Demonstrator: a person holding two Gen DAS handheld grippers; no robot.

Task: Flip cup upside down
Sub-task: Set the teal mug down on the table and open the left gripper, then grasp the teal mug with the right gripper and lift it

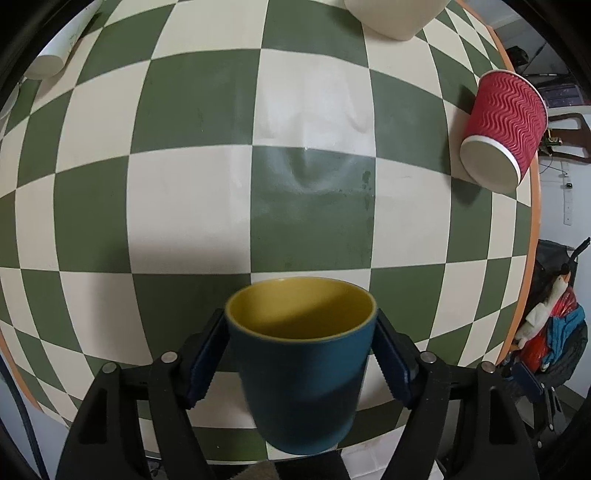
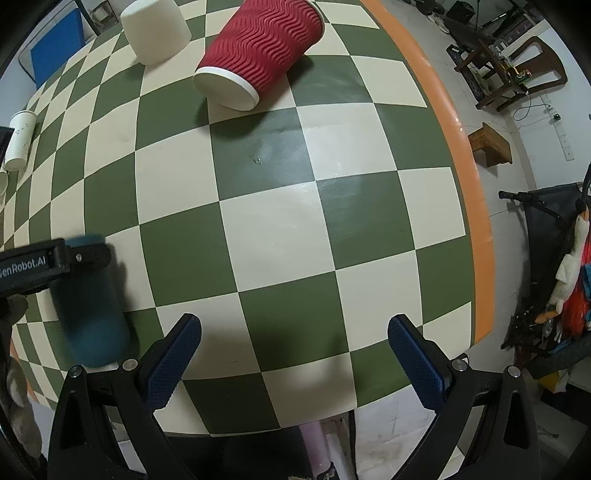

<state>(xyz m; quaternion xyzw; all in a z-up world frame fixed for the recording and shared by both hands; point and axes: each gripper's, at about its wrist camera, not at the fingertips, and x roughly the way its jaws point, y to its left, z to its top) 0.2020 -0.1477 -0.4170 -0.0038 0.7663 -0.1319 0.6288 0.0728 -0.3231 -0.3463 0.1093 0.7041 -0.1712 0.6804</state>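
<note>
A dark blue cup (image 1: 303, 376) with a yellow inside sits between the fingers of my left gripper (image 1: 301, 354), which is shut on its sides. The cup is upright, mouth up, near the table's front edge. In the right wrist view the same cup (image 2: 92, 317) shows blurred at the far left, under the left gripper's black body (image 2: 51, 262). My right gripper (image 2: 293, 365) is open and empty above the table's front edge, to the right of the cup.
A red ribbed paper cup (image 1: 502, 129) (image 2: 258, 55) lies on its side near the right table edge. A cream cup (image 2: 155, 31) (image 1: 395, 16) stands upside down at the back. A white paper cup (image 2: 20, 140) lies far left. The checkered table has an orange rim (image 2: 476, 206).
</note>
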